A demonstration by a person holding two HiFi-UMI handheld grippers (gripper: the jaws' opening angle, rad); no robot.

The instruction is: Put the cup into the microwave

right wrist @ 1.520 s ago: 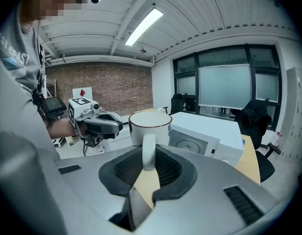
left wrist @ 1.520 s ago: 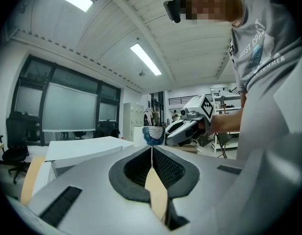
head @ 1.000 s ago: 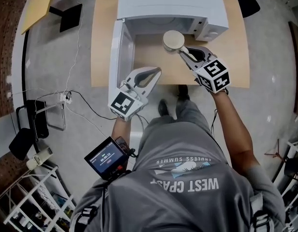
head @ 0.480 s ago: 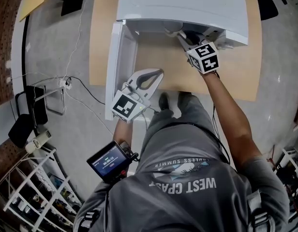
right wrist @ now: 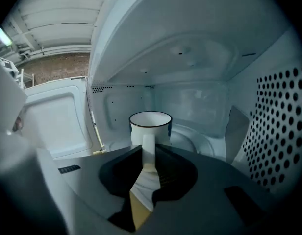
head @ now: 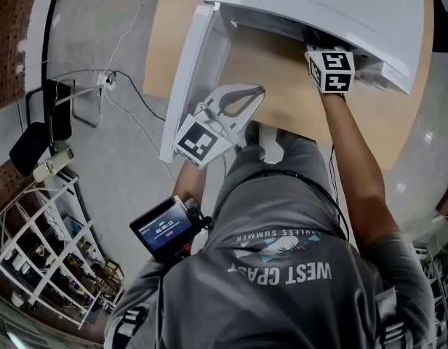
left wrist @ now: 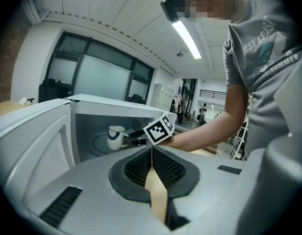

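One cup point(right wrist: 150, 124) upright in microwave point(right wrist: 190, 97), handle apparently pointing at right gripper point(right wrist: 148, 148).

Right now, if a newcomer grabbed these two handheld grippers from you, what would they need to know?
Right gripper: reaching inside the microwave, shut on the cup's handle.
Left gripper: shut, nothing in it, held outside beside the open door.
Cup: upright inside the cavity, over the turntable; whether it rests on it I cannot tell.
Done: door open, cup carried in.
Left: make sure the cup sits down, open the right jaws, draw that gripper out. Closing the door probably comes after.
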